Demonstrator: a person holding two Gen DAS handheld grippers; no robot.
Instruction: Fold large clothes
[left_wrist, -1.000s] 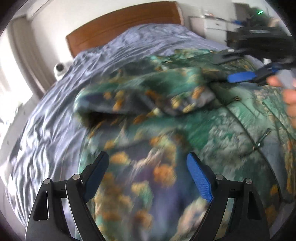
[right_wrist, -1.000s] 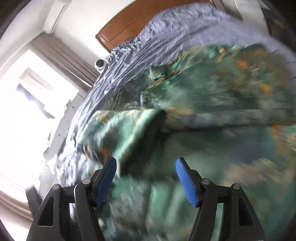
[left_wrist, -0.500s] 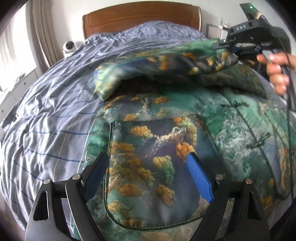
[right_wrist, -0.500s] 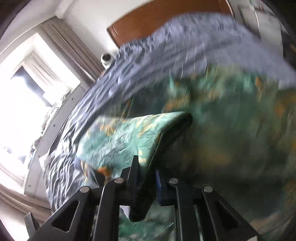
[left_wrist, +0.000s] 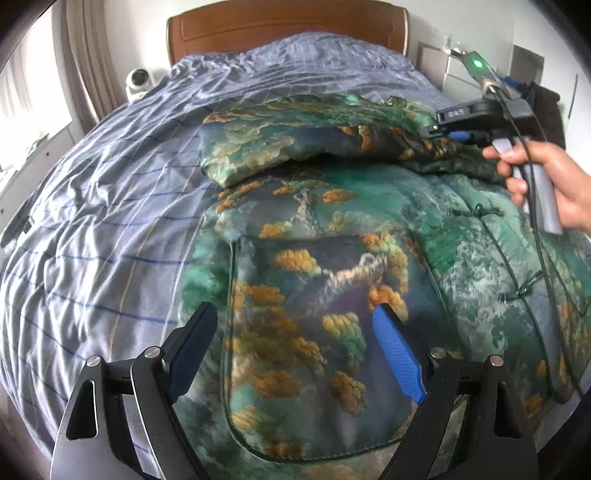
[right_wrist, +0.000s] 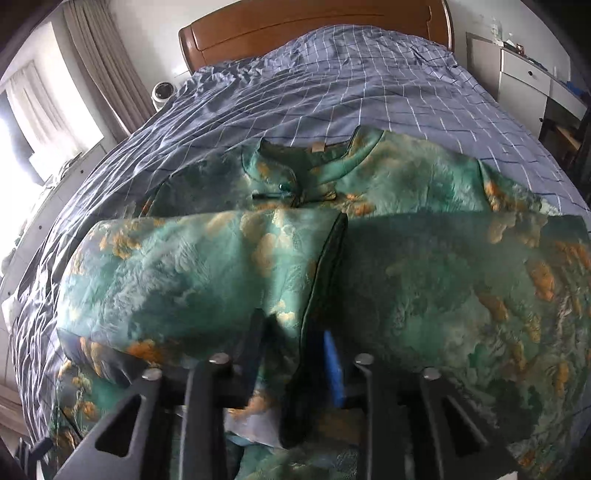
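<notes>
Because the jacket (left_wrist: 325, 280) looks padded and quilted, expect it to behave as a bulky, soft load: it should drape rather than hold a crease, and folded layers will likely spring back unless you press them flat.

Nearest you, the left tongs (left_wrist: 295, 350) are spread wide and hold nothing, hovering over the jacket's lower front panel, which carries a piped patch pocket (left_wrist: 314, 350). The surface looks like a smooth brocade weave, so judge it mildly slippery; a shallow pinch on a single layer could slide off.

The right tongs (right_wrist: 295, 354) are pressed nearly together, pinching the cuff end of a sleeve (right_wrist: 207, 273) that lies folded across the chest. Your right hand (left_wrist: 546, 184) shows at 2 o'clock in the left view.

Where to take hold: piped edges, the cuff, the hem corners and the shoulder seams give thicker, firmer bites than open panel. Avoid the knot-and-loop fastenings (left_wrist: 476, 212) down the front; they look small and could snag.

Further out, the stand collar (right_wrist: 310, 162) sits at 12 o'clock in the right view, closed by one fastening. The whole garment lies front-up and spread on the bed (right_wrist: 332, 92), collar towards the wooden headboard (right_wrist: 314, 26). A small white camera (left_wrist: 138, 81) stands at 10 o'clock beside the bed.
</notes>
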